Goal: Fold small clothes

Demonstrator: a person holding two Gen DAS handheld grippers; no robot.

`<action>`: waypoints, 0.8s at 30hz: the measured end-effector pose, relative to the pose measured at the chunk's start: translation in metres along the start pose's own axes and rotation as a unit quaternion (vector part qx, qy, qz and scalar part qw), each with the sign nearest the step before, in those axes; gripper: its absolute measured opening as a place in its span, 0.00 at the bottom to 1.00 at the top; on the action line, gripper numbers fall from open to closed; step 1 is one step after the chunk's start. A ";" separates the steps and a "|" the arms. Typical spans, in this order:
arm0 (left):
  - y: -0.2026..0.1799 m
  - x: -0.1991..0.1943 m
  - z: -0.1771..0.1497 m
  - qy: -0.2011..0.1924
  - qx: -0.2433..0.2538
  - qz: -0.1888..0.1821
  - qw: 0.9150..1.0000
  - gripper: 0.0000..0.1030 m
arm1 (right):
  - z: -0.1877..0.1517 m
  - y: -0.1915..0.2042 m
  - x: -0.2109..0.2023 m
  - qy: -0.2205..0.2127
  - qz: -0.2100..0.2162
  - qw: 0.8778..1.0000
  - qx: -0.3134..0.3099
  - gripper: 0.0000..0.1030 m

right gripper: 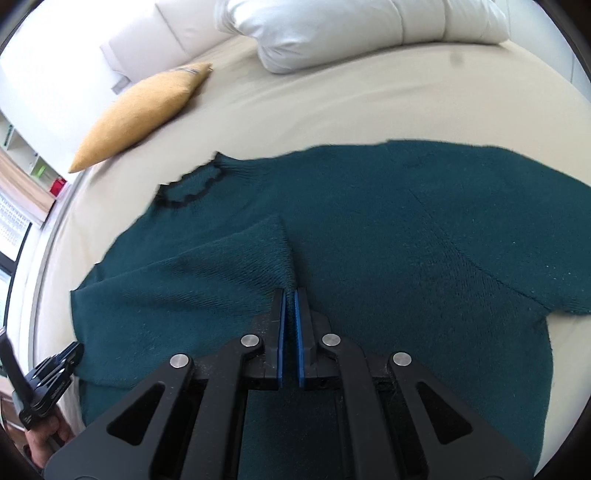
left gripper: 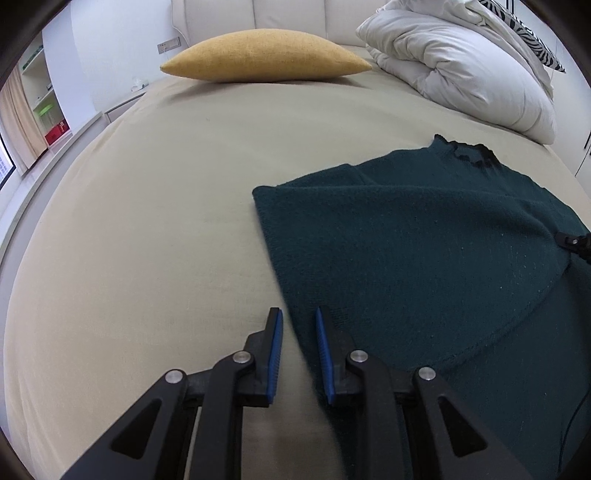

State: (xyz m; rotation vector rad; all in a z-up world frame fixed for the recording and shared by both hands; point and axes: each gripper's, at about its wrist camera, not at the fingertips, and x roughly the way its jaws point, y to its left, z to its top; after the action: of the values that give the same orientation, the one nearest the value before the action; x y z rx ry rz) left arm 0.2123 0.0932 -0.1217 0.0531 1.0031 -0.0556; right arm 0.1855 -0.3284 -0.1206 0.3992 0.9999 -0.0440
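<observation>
A dark teal sweater [left gripper: 424, 258] [right gripper: 406, 240] lies spread on the beige bed sheet [left gripper: 147, 240], its black-trimmed collar [right gripper: 192, 186] towards the pillows. One sleeve [right gripper: 221, 258] is folded across the body. My right gripper [right gripper: 289, 291] is shut on that sleeve's cuff, which is drawn up into the tips. My left gripper [left gripper: 297, 312] is at the sweater's left side edge, jaws a little apart; the edge runs between them, but the pads do not press on it. In the right wrist view the left gripper [right gripper: 72, 350] shows at the lower left with a hand [right gripper: 44, 446] on it.
A mustard yellow pillow [left gripper: 266, 55] [right gripper: 136, 114] lies at the head of the bed. A bunched white duvet [left gripper: 461, 70] [right gripper: 332, 29] sits at the far right corner. Shelves and a window sill [left gripper: 44, 110] run along the left of the bed.
</observation>
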 end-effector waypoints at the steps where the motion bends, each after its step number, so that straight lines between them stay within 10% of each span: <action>1: 0.001 0.001 0.000 0.000 0.001 -0.001 1.000 0.22 | 0.000 -0.002 0.011 0.011 -0.003 1.000 -0.004 0.04; 7: 0.002 0.001 -0.002 -0.006 0.002 -0.002 1.000 0.22 | 0.002 -0.007 0.004 0.017 0.020 1.000 0.005 0.09; 12: 0.002 -0.001 -0.002 -0.004 0.011 0.001 1.000 0.24 | -0.005 -0.024 -0.031 -0.027 0.044 0.998 0.027 0.54; 21: 0.008 -0.026 -0.003 -0.022 -0.056 -0.031 0.998 0.26 | -0.022 -0.129 -0.105 -0.095 0.037 0.987 0.123 0.55; 24: -0.003 -0.051 -0.003 -0.056 -0.067 -0.056 0.995 0.46 | -0.036 -0.213 -0.129 -0.117 0.010 0.968 0.221 0.56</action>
State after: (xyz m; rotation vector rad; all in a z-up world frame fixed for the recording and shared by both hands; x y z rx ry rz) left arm 0.1822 0.0920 -0.0807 -0.1289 0.8957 -0.0931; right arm 0.0393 -0.5320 -0.0962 0.7931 0.7469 -0.2938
